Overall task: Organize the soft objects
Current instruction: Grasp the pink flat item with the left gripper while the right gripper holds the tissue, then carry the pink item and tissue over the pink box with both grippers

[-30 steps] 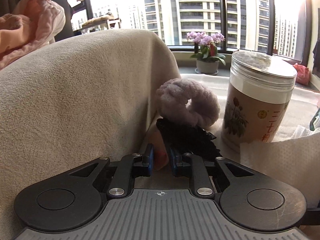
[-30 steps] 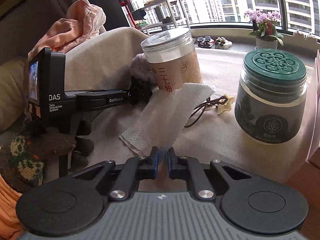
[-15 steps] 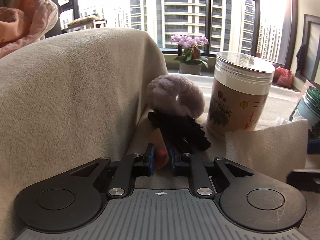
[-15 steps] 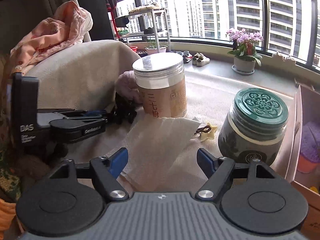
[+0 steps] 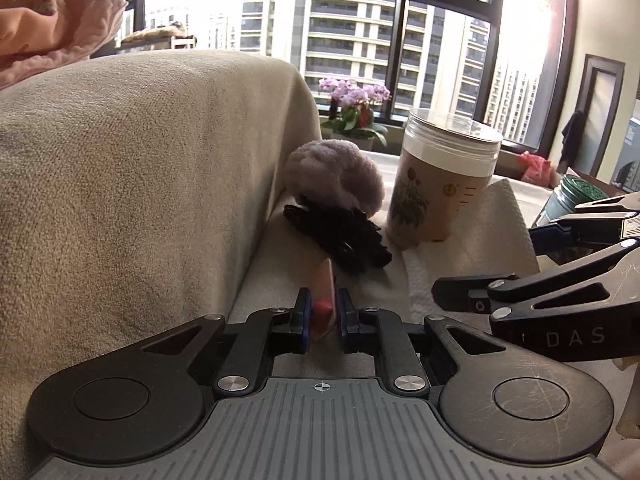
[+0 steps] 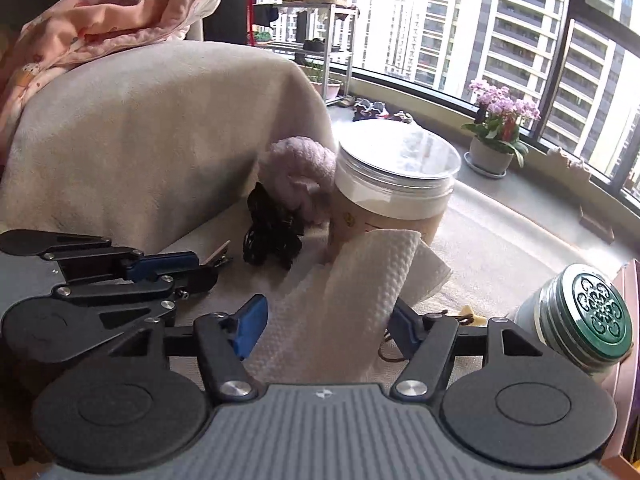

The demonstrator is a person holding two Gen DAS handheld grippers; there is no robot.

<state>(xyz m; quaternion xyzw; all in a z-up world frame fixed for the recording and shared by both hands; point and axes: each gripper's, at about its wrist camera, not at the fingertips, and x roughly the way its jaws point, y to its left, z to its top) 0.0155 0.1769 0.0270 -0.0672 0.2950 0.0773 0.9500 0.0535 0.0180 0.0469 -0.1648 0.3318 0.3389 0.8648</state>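
Holding a thin pink card [image 5: 325, 285] with a red bit on it, the left gripper [image 5: 322, 314] has its blue pads nearly together, and they are closing on it. The card stands on edge between the pads, at about 6 o'clock in the left wrist view.

Just past it, toward 12 o'clock, lies a black hair tie [image 5: 340, 232]. A fluffy purple hair tie [image 5: 334, 176] sits right behind, touching the black one and leaning by the sofa arm [image 5: 140, 168]. A tall jar with a clear lid [image 5: 444, 184] stands at 2 o'clock, next to the purple hair tie.

The right gripper [image 6: 324, 324] is wide and its jaws are closing. A white paper towel [image 6: 352, 292] lies between its pads, but they do not press it. A jar with a green lid [image 6: 592, 316] is at 3 o'clock in the right wrist view. A flower pot [image 6: 494, 148] sits far off at 1 o'clock. A pink blanket [image 6: 100, 28] is at 10 o'clock.
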